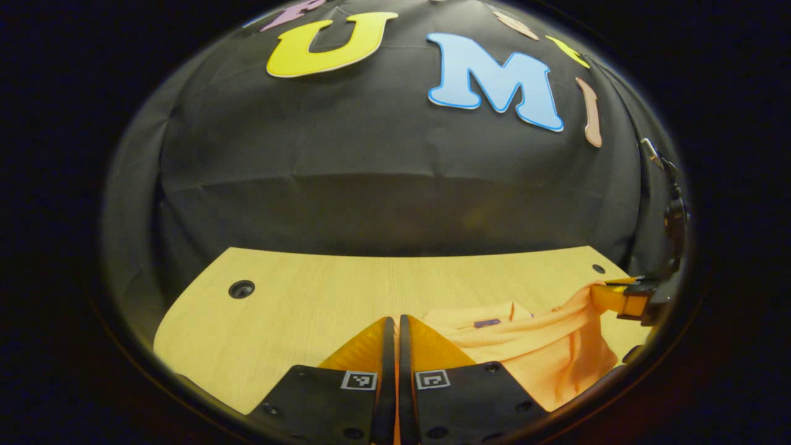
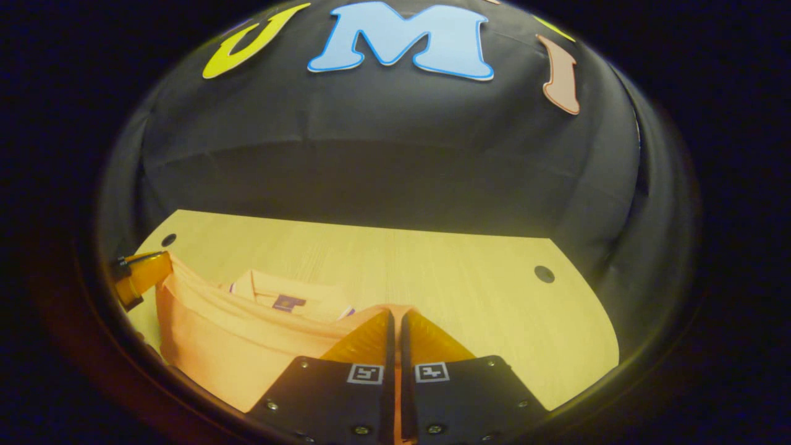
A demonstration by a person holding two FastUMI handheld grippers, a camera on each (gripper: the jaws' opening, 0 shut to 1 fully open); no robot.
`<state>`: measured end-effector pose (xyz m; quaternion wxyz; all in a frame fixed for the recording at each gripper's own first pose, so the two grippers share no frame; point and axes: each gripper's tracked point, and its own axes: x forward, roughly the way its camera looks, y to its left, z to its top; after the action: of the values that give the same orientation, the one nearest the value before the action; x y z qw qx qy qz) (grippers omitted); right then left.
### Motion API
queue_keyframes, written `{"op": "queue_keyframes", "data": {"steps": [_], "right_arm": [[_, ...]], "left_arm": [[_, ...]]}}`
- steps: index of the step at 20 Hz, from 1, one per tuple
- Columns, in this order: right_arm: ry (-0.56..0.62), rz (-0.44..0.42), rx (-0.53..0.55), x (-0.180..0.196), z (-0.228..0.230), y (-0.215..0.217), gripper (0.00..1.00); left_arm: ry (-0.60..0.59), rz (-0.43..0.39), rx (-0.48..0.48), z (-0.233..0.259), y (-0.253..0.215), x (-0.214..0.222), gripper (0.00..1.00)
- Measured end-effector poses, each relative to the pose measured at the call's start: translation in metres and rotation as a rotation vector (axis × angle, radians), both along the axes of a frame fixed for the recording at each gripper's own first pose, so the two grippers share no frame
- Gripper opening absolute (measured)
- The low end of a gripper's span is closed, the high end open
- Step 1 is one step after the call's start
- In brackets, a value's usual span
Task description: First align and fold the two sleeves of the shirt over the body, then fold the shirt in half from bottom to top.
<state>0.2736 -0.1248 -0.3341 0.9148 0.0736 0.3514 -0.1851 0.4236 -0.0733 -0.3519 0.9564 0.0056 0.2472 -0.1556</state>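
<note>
An orange shirt (image 1: 544,346) lies on the wooden table (image 1: 296,296), its collar with a purple label (image 1: 487,322) facing the wall. My left gripper (image 1: 393,318) is shut, with a strip of the shirt's fabric between its fingers. At the far right of the left gripper view, the right gripper (image 1: 618,296) holds a raised corner of the shirt. In the right gripper view, the right gripper (image 2: 395,312) is shut on the shirt (image 2: 235,346) at its edge. The cloth stretches left to the left gripper (image 2: 145,272), above the collar label (image 2: 288,302).
The table has round cable holes near its back corners (image 1: 241,288) (image 1: 598,269) (image 2: 544,274) (image 2: 168,239). Black cloth walls stand right behind the table's far edge. Bare wood (image 2: 469,290) lies beyond and beside the shirt.
</note>
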Motion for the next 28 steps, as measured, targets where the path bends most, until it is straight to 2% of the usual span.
{"op": "queue_keyframes", "data": {"steps": [5, 7, 8, 10, 11, 12, 13, 14, 15, 16, 17, 18, 19, 20, 21, 22, 23, 25, 28], "right_arm": [[0.059, 0.020, -0.027, -0.002, -0.023, 0.002, 0.05], [0.077, 0.037, -0.037, -0.004, -0.026, 0.003, 0.06], [0.083, 0.044, -0.039, -0.006, -0.026, 0.004, 0.06], [0.084, 0.051, -0.043, -0.008, -0.023, 0.005, 0.05], [0.080, 0.052, -0.043, -0.010, -0.020, 0.004, 0.10], [0.073, 0.057, -0.031, -0.011, -0.017, 0.006, 0.11], [0.068, 0.055, -0.022, -0.012, -0.014, 0.006, 0.19], [0.060, 0.051, -0.018, -0.013, -0.009, 0.005, 0.20], [0.045, 0.047, -0.016, -0.014, -0.003, 0.003, 0.27], [0.029, 0.049, -0.014, -0.016, 0.004, 0.003, 0.28], [0.017, 0.044, -0.013, -0.019, 0.011, 0.001, 0.45], [0.001, 0.039, -0.011, -0.021, 0.019, 0.000, 0.48], [-0.015, 0.036, -0.006, -0.025, 0.028, 0.000, 0.60], [-0.041, 0.032, -0.005, -0.028, 0.037, 0.000, 0.65], [-0.071, 0.024, -0.016, -0.030, 0.048, -0.002, 0.76], [-0.092, 0.018, -0.026, -0.034, 0.058, -0.006, 0.79], [-0.113, 0.015, -0.032, -0.039, 0.070, -0.007, 0.80], [-0.154, 0.015, -0.054, -0.048, 0.093, -0.011, 0.80], [-0.217, 0.016, -0.104, -0.065, 0.130, -0.015, 0.78]], "left_arm": [[0.032, 0.000, 0.021, -0.021, 0.002, 0.004, 0.08], [0.036, -0.003, 0.015, -0.023, 0.000, 0.004, 0.11], [0.039, -0.002, 0.024, -0.023, 0.001, 0.003, 0.16], [0.051, -0.012, 0.027, -0.021, -0.002, -0.001, 0.17], [0.054, -0.016, 0.024, -0.020, -0.003, -0.003, 0.13], [0.055, -0.012, 0.023, -0.017, -0.003, -0.005, 0.24], [0.054, -0.008, 0.019, -0.013, -0.004, -0.007, 0.34], [0.050, -0.005, 0.013, -0.007, -0.005, -0.010, 0.45], [0.042, -0.003, 0.008, -0.002, -0.007, -0.012, 0.46], [0.032, -0.008, 0.003, 0.005, -0.010, -0.014, 0.47], [0.021, -0.009, 0.010, 0.011, -0.011, -0.019, 0.53], [0.008, -0.012, 0.018, 0.019, -0.012, -0.023, 0.59], [-0.013, -0.009, 0.025, 0.030, -0.011, -0.026, 0.61], [-0.030, -0.005, 0.026, 0.039, -0.012, -0.029, 0.65], [-0.047, 0.004, 0.030, 0.048, -0.011, -0.034, 0.72], [-0.058, 0.005, 0.031, 0.056, -0.012, -0.039, 0.79], [-0.071, 0.011, 0.033, 0.064, -0.012, -0.043, 0.79], [-0.091, 0.014, 0.023, 0.081, -0.015, -0.054, 0.93], [-0.134, 0.021, -0.002, 0.107, -0.022, -0.070, 0.94]]}}
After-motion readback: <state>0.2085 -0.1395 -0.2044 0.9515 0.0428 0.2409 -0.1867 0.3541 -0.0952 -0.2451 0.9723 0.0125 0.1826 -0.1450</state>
